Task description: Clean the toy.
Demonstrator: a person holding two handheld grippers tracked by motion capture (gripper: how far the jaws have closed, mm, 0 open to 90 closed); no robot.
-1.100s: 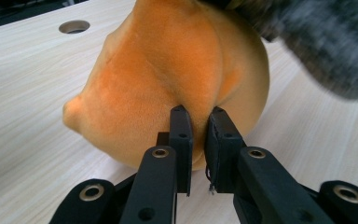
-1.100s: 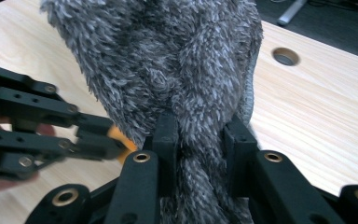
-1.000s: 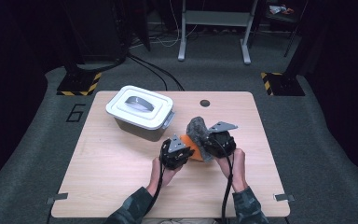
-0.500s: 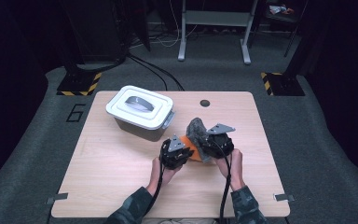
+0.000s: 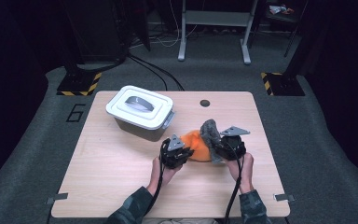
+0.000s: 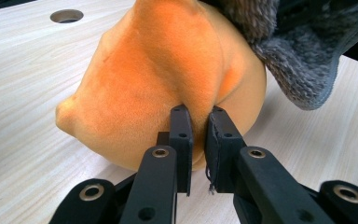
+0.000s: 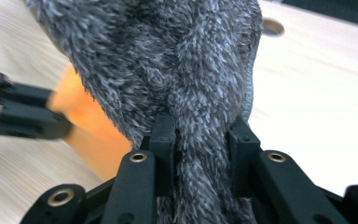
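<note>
An orange plush piece [image 5: 195,145] lies on the wooden table [image 5: 112,177] with a grey fluffy piece [image 5: 209,129] attached at its right. My left gripper [image 5: 185,149] comes in from the left and is shut on a fold of the orange plush [image 6: 158,70], with the fabric pinched between its pads [image 6: 198,112]. From the right, my right gripper [image 5: 216,142] is shut on the grey fluffy piece [image 7: 168,56], a thick tuft squeezed between its jaws [image 7: 200,126]. The orange plush [image 7: 88,121] and the left gripper [image 7: 23,112] show behind it.
A white lidded box [image 5: 140,109] with a handle on its lid stands at the table's back left, close to the left gripper. A round hole [image 5: 205,103] sits near the back edge. The person's forearms come in over the front edge.
My right gripper has shifted a little to the right and lower, taking the grey fluffy piece with it. The left gripper has stayed in place on the orange plush.
</note>
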